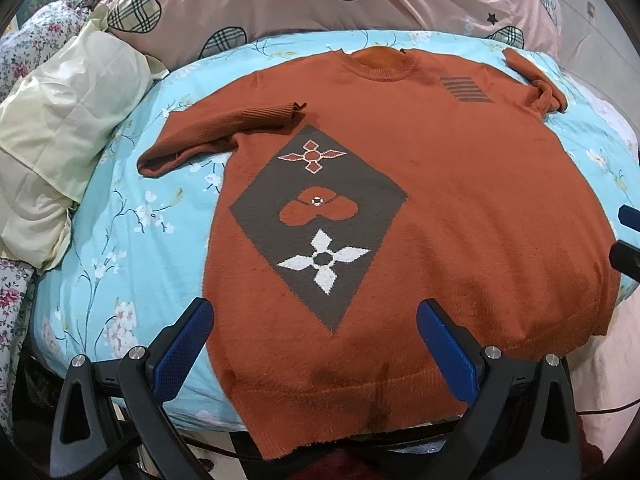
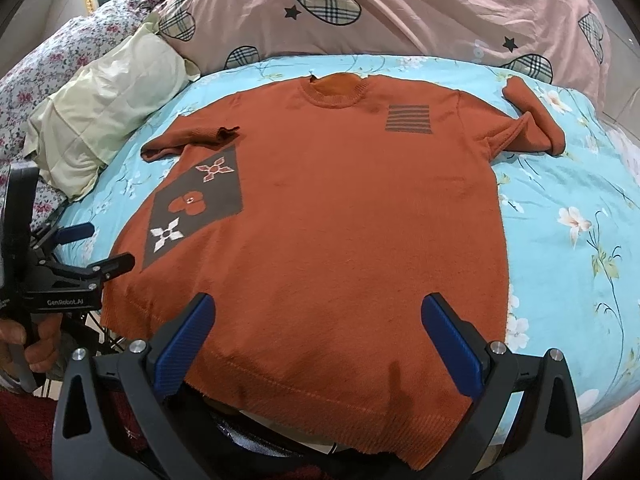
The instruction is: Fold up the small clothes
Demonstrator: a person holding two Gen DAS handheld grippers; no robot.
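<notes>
your orange sweater (image 1: pixel 460 200) lies flat on the bed (image 1: pixel 132 220), hem at the near edge. your left hand-held gripper (image 1: pixel 316 332) and right hand-held gripper (image 2: pixel 320 328) both hover released over the hem.

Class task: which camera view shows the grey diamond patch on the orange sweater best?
The left wrist view: the diamond patch sits central and large, all three flower motifs clear. In the right wrist view it lies small and skewed at the sweater's left edge.
</notes>
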